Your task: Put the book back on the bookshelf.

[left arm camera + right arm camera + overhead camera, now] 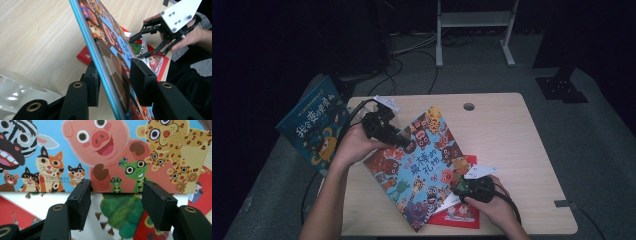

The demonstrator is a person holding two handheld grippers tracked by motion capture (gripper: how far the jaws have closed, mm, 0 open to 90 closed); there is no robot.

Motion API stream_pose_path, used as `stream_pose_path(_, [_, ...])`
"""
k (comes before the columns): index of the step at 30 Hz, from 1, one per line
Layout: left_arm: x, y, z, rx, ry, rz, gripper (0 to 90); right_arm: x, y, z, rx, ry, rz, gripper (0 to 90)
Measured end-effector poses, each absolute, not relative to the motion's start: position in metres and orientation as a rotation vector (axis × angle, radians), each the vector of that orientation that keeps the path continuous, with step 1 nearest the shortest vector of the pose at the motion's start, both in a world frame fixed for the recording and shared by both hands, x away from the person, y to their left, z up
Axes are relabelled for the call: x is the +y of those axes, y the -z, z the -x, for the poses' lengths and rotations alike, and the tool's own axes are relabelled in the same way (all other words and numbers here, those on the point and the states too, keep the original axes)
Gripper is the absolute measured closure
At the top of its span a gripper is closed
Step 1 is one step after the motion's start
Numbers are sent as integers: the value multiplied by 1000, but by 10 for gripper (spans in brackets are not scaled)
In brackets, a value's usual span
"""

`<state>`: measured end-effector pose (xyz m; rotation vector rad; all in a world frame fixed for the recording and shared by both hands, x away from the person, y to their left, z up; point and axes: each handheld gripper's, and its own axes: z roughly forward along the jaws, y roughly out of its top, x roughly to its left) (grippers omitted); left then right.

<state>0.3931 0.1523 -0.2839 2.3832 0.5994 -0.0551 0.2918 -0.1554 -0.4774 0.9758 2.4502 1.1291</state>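
Picture book [419,167] with the cartoon animals is the thing in hand here, and it sits tilted, one long edge raised off the table [512,130] because my left claw [112,85] straddles that edge, one pad on the cover side and one behind. The pads stand narrow about the blue spine edge; I judge them gripping the book, since it stays propped up at that slant, though the cover-side pad seems slightly off the surface and I cannot tell whether it truly presses. My right claw [116,202] is wide, empty, its jaws just short of the book's lower edge, with the pig and frogs straight ahead. Beneath that claw lies a red book [464,212], partly covered by the tilted one. Far behind my left claw, off the table's corner, a blue book [312,125] leans. I'd guess the lift is meant to free the red book underneath.
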Motion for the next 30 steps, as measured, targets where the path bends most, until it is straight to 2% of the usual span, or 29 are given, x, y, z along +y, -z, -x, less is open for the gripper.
stream_pose_path(12, [135, 254, -399, 490, 2, -2404, 699, -136, 479, -300, 2457, -1163, -939, 396])
stream_pose_path(23, [125, 252, -393, 543, -17, -2438, 695, -138, 480, -300, 2453, -1176, -921, 394])
stream_pose_path(30, [116, 258, -393, 533, 31, -2499, 692, -138, 480, -300, 2450, -1179, -920, 394])
